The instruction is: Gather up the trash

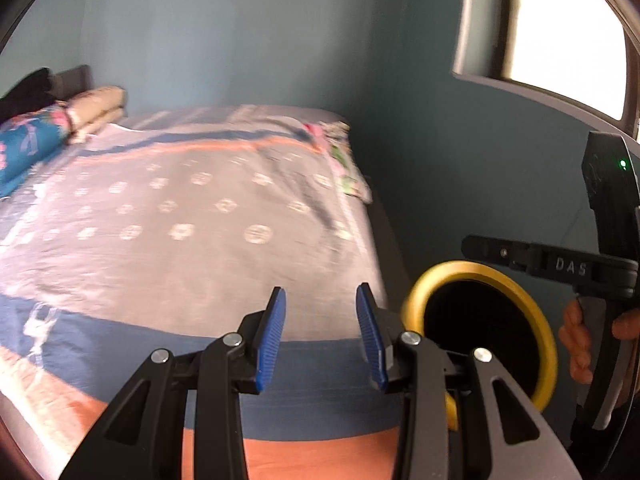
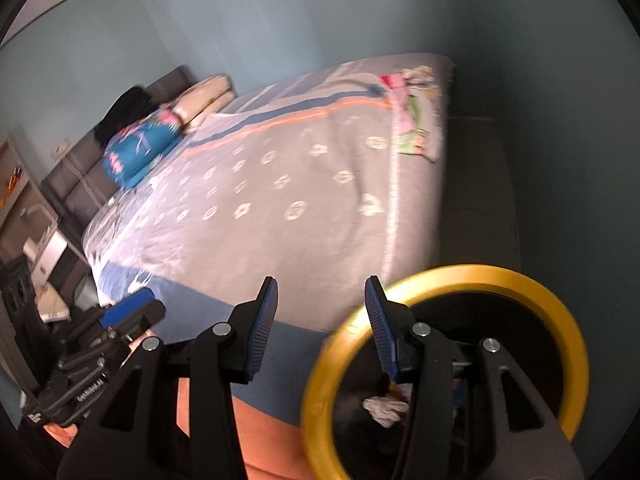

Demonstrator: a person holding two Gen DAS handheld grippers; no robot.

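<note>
A black bin with a yellow rim (image 1: 486, 276) stands at the foot corner of the bed; it also shows in the right wrist view (image 2: 520, 280), with crumpled white trash (image 2: 383, 408) inside it. My left gripper (image 1: 320, 336) is open and empty above the bed's near edge, left of the bin. My right gripper (image 2: 320, 328) is open and empty, its right finger (image 2: 382, 332) over the bin's rim. The right gripper's body (image 1: 608, 240) appears in the left wrist view above the bin, and the left gripper (image 2: 116, 332) appears low on the left in the right wrist view.
The bed (image 1: 192, 216) has a grey patterned cover, a blue pillow (image 1: 28, 148) and folded bedding (image 1: 100, 108) at its head, and a floral cloth (image 1: 340, 160) at the far right edge. A blue-grey wall and a window (image 1: 560, 40) are behind. Shelves (image 2: 24, 200) stand at the left.
</note>
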